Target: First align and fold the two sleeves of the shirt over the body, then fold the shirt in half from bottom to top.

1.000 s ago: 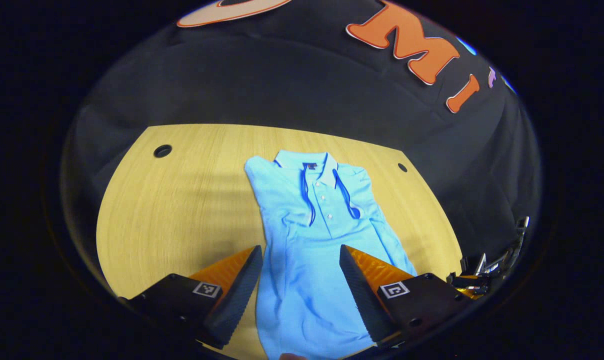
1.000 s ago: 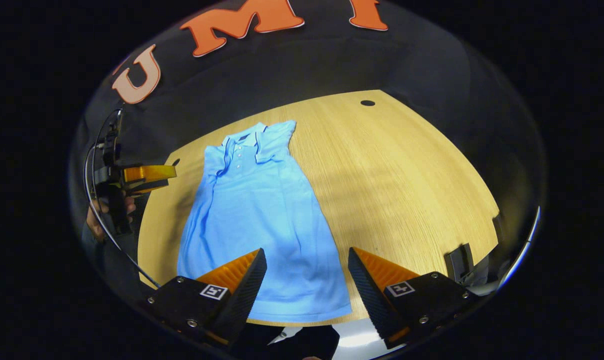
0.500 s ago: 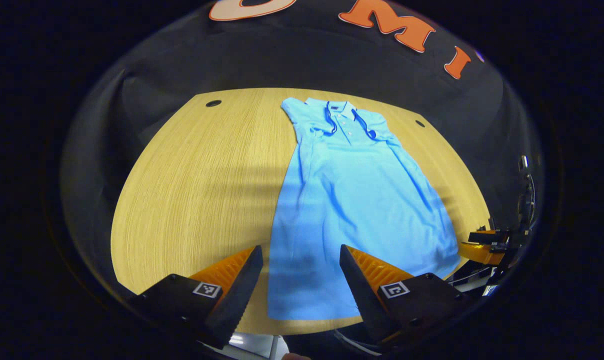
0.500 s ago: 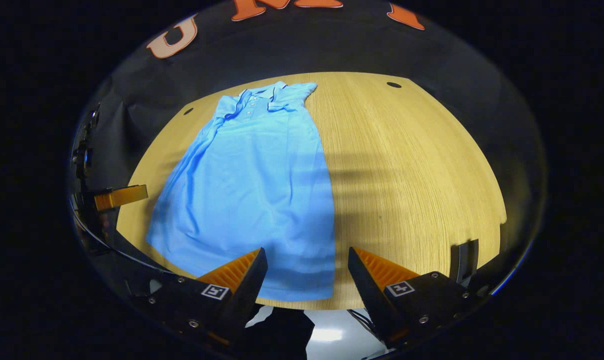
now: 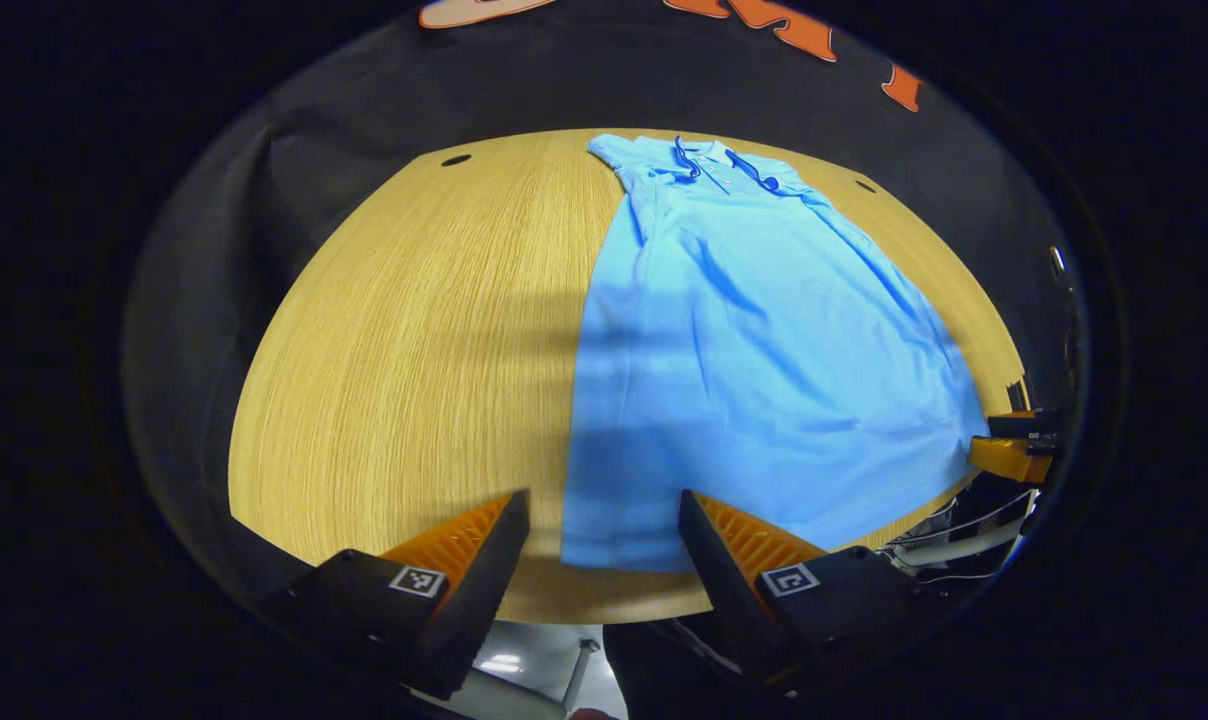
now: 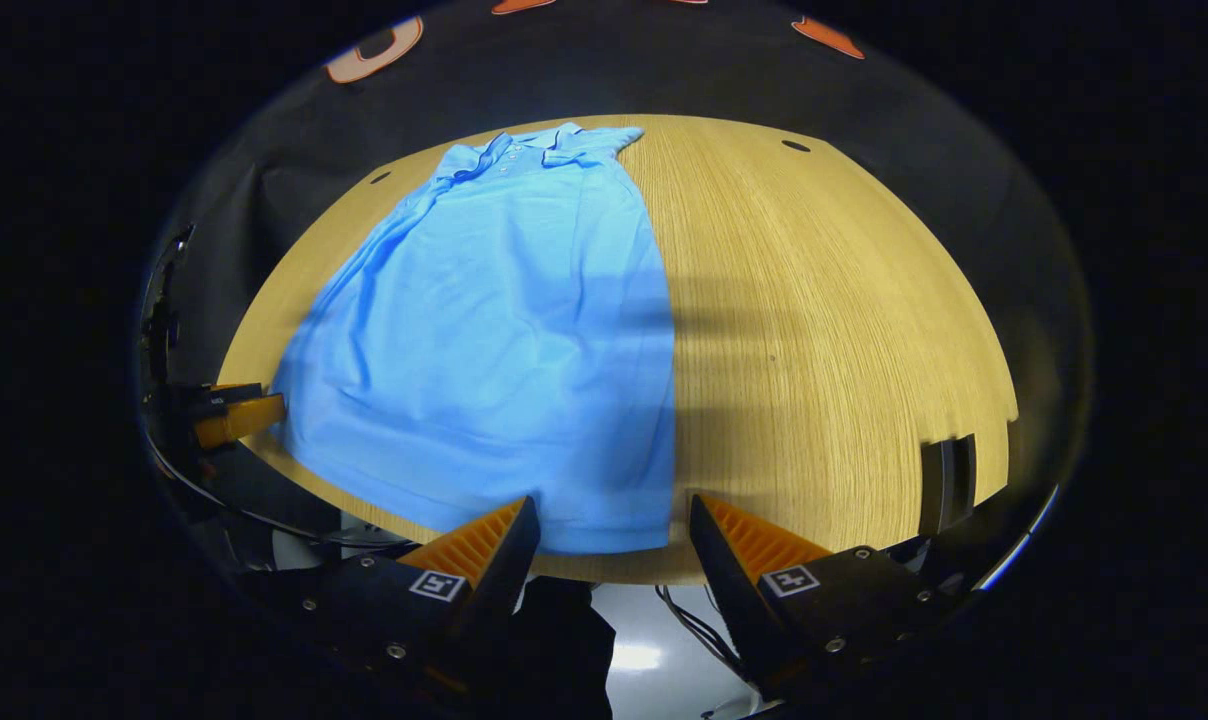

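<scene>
Both grippers spread wide and empty at the near edge of the table, over the hem of the blue polo shirt.

In the left gripper view, left gripper [image 5: 599, 520] held open with nothing between the fingers, poised above the near-left hem corner of the blue polo shirt [image 5: 754, 340], not touching it. In the right gripper view, right gripper [image 6: 612, 525] likewise parted and empty, hanging over the near-right hem corner. Lay flat on the wooden table [image 5: 414, 340], hem toward the near edge, body stretching away, sleeves already folded in over the chest. Farthest off, collar [image 5: 709, 155] with its dark trim and button placket, close to the table's back edge, between two round cable holes [image 5: 455, 160].
</scene>
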Demonstrator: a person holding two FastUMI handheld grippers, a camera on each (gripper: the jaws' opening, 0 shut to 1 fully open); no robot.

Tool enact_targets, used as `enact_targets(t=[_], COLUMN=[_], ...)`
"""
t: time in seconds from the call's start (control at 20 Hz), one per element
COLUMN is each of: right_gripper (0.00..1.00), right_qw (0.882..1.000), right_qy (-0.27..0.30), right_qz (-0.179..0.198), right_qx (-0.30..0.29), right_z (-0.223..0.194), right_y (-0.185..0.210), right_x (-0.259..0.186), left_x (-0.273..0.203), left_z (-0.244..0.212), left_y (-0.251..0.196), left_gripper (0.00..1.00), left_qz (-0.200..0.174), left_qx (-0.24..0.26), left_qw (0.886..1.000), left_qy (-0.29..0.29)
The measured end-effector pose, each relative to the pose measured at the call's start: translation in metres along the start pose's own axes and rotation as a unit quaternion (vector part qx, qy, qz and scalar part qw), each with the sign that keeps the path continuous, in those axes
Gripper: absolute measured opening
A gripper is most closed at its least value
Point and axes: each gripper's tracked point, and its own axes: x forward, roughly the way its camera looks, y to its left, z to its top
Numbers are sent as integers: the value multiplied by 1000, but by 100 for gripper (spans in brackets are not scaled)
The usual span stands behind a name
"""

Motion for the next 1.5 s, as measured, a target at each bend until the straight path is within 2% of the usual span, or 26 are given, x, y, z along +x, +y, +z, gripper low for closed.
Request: enact_targets(t=[0.05, 0.1, 0.15, 0.2, 0.25, 0.3, 0.35, 0.4, 0.45, 0.65, 0.75, 0.95, 1.1, 1.3, 1.5], right_gripper=[92, 84, 65, 52, 27, 11, 5, 2, 1, 1, 1, 1, 1, 1, 1], right_qw=[1000, 1000, 1000, 1000, 1000, 1000, 1000, 998, 992, 982, 972, 959, 946, 936, 937], right_qy=[-1, -9, -7, -4, -1, 4, 12, 18, 20, 0, -32, -81, -114, -141, -166], right_qz=[-16, -15, -12, -13, -17, -14, -1, 25, 63, 112, 144, 172, 194, 208, 194], right_qx=[-7, -15, -21, -20, 0, 10, 27, 55, 106, 155, 184, 211, 233, 245, 238], right_z=[-1, 2, 4, 6, 10, 11, 12, 13, 16, 31, 70, 140, 191, 253, 321], right_y=[-3, -1, 6, 7, 5, 7, 9, 14, 19, 24, 28, 30, 37, 33, 12], right_x=[4, 3, 6, 6, 9, 10, 11, 10, 8, 1, -12, -29, -34, -39, -29], left_x=[1, 1, 3, 3, 7, 7, 8, 8, 9, -7, -18, -37, -38, -29, -6], left_z=[-1, 2, 3, 7, 9, 10, 9, 18, 14, 58, 102, 202, 252, 319, 387], left_y=[0, -3, -11, -18, -30, -34, -35, -33, -34, -34, -39, -35, -30, -16, 0], left_gripper=[99, 99, 100, 89, 67, 40, 13, 13, 5, 5, 5, 5, 5, 5, 5], left_qz=[1, 2, -3, -4, -16, -15, -12, -11, -14, -13, -30, -58, -68, -78, -77], left_qx=[1, -2, 2, 7, 15, 14, 9, -14, -37, -30, -39, -42, -35, -42, -36], left_qw=[1000, 1000, 1000, 1000, 1000, 1000, 1000, 1000, 999, 998, 995, 988, 984, 977, 974], left_qy=[2, -4, -9, -11, -15, -15, -10, -8, -8, -56, -91, -136, -161, -196, -212])
